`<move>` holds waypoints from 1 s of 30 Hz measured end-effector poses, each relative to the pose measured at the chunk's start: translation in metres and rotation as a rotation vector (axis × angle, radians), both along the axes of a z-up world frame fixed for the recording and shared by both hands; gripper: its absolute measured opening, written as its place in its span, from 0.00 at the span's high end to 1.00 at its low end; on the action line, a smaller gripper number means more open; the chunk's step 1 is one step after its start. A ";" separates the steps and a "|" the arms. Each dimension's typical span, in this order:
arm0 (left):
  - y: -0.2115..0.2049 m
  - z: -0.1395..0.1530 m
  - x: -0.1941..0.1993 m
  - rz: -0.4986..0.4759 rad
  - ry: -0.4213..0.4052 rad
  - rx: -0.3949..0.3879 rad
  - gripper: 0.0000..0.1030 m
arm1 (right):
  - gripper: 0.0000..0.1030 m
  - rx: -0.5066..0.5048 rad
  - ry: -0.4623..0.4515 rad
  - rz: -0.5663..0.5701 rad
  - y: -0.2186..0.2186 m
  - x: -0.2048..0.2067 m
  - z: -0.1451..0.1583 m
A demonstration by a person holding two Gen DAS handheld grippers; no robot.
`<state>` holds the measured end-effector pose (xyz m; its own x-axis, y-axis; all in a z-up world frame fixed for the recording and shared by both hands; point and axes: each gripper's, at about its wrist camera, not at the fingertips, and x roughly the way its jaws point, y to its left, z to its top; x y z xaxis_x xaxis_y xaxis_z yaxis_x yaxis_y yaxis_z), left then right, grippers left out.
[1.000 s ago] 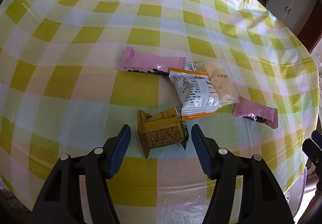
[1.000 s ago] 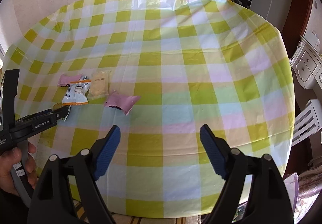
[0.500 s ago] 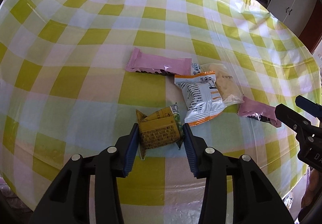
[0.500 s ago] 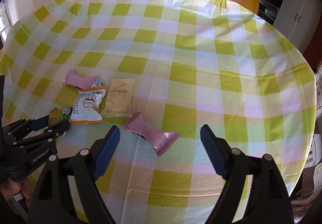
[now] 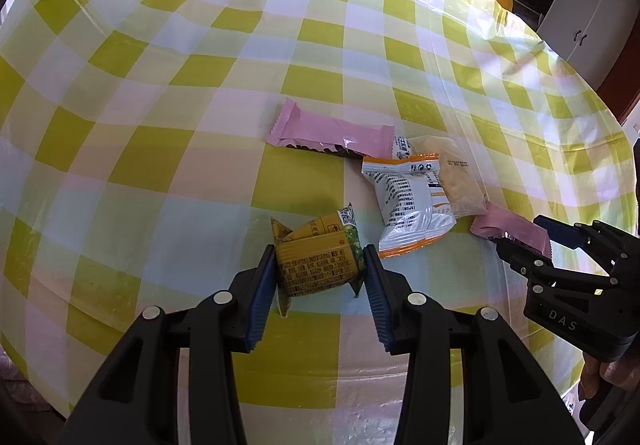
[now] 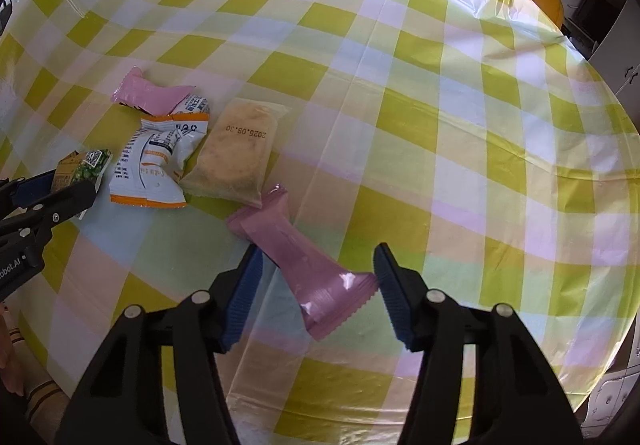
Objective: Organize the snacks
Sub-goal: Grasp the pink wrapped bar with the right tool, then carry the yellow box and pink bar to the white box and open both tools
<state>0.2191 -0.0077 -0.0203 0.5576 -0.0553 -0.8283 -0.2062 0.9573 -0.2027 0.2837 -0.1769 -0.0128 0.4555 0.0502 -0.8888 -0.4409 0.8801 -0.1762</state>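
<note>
The left tool (image 5: 320, 265) is found clamped on the yellow-green snack packet (image 5: 316, 261); both blue pads (image 5: 266, 285) press its sides, whereas a second ago they stood apart on either side of it. The packet rests on the checked desk (image 5: 160, 125), in much the same spot as before.

The right tool (image 6: 318, 285) is seen lowered over the near pink packet (image 6: 308, 265), which a second ago lay well ahead of it. Its jaws are closing: the gap is clearly narrower than half a second ago. The packet lies slantwise between the pads; the right pad is at its crimped end, and contact on the left side cannot be confirmed. The packet lies flat on the desk.

The remaining items are unchanged in arrangement. The white-and-orange packet (image 5: 408, 205) lies just beside the clamped packet, overlapping the clear biscuit bag (image 6: 236, 153). The far pink packet (image 5: 332, 133) lies beyond them, touching the white-and-orange one.

In the left view, the right tool has come in at the right edge, at the near pink packet.
</note>
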 end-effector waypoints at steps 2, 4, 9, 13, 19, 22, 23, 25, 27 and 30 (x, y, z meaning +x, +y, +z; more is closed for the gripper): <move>-0.001 0.000 0.000 -0.002 -0.001 -0.001 0.60 | 0.54 0.015 0.013 -0.005 -0.001 -0.001 -0.002; -0.001 0.001 0.000 -0.003 -0.004 0.000 0.60 | 0.61 0.027 0.020 -0.011 -0.002 -0.003 -0.003; -0.002 0.002 -0.001 -0.004 -0.008 0.003 0.60 | 0.65 0.064 0.017 -0.033 -0.003 -0.008 -0.002; -0.003 0.004 -0.002 -0.002 -0.017 0.008 0.60 | 0.65 0.077 -0.014 -0.066 -0.006 -0.016 0.004; -0.006 0.010 -0.006 -0.004 -0.038 0.022 0.60 | 0.65 0.098 -0.052 -0.118 -0.020 -0.029 0.016; -0.007 0.015 -0.008 -0.003 -0.050 0.027 0.60 | 0.65 0.110 -0.057 -0.138 -0.028 -0.035 0.020; -0.008 0.017 -0.009 -0.006 -0.053 0.029 0.60 | 0.65 0.113 -0.060 -0.144 -0.031 -0.038 0.022; -0.012 0.020 -0.011 -0.017 -0.058 0.027 0.60 | 0.65 0.120 -0.064 -0.158 -0.037 -0.043 0.025; -0.019 0.025 -0.013 -0.035 -0.066 0.030 0.60 | 0.65 0.126 -0.069 -0.170 -0.043 -0.049 0.027; -0.034 0.033 -0.017 -0.081 -0.074 0.025 0.60 | 0.65 0.136 -0.076 -0.196 -0.055 -0.058 0.032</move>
